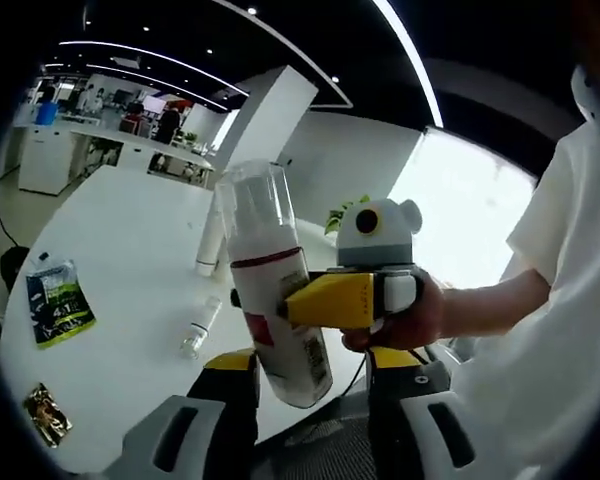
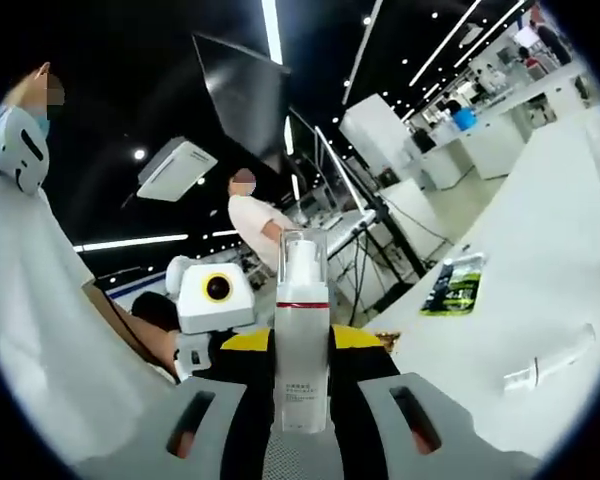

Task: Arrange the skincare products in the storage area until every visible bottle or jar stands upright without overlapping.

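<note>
Fingers of the right gripper (image 1: 315,300), yellow and coming in from the right of the left gripper view, are clamped on the pump bottle (image 1: 275,290), which is lifted off the white table (image 1: 120,250) and leans a little. The left gripper (image 1: 310,400) waits below with its grey jaws apart, holding nothing. On the table beyond I see a small clear bottle (image 1: 198,328) lying down, a white tube (image 1: 210,245) further back, a green packet (image 1: 60,303) and a brown packet (image 1: 47,413) near the edge. In the right gripper view the pump bottle (image 2: 301,335) stands straight between the jaws of the right gripper (image 2: 300,410), with the left gripper (image 2: 215,300) just beside it. The green packet (image 2: 455,285) sits close to the table edge, and a small tube (image 2: 550,365) lies flat on the table (image 2: 540,220). I judge the step is carrying this bottle; next it must be lowered upright onto open surface, away from the edge and lying items.
</note>
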### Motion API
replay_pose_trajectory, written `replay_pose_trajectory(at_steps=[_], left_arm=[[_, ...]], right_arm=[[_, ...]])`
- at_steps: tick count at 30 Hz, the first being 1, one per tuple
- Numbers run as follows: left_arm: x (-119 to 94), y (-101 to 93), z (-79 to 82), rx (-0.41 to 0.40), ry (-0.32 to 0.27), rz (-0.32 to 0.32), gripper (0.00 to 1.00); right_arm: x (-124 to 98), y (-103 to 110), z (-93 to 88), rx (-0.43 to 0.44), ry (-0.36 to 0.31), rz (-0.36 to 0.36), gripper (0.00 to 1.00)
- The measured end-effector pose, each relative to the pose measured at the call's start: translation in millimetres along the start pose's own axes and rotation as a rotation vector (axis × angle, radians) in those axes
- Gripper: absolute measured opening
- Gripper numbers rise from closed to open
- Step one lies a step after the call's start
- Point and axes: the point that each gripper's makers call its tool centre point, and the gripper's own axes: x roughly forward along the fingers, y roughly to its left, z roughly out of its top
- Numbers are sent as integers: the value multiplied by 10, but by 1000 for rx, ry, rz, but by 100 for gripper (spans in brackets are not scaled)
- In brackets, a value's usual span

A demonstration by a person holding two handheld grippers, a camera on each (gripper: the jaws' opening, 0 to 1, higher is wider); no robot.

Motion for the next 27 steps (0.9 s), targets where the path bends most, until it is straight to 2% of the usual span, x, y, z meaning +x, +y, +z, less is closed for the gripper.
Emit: replay_pose_trajectory(at_steps=[3, 9, 20, 23, 25, 27], left_arm=[[-23, 22, -11, -14, 7, 4, 39], [-62, 77, 70, -35, -42, 26, 29], [-88, 149, 150, -94, -95, 41, 36], [-80, 129, 116, -81, -75, 30, 36], [-54, 115, 20, -50, -17, 28, 36], [-18, 86, -20, -33, 7, 24, 36]], right_arm=[[12, -1, -14, 25, -2, 13, 18], [33, 10, 79, 75, -20, 47, 18], [94, 40, 150, 102, -28, 92, 18], [99, 46, 146, 112, -30, 98, 18], [112, 63, 144, 117, -32, 102, 18], [126, 86, 135, 113, -28, 107, 18]])
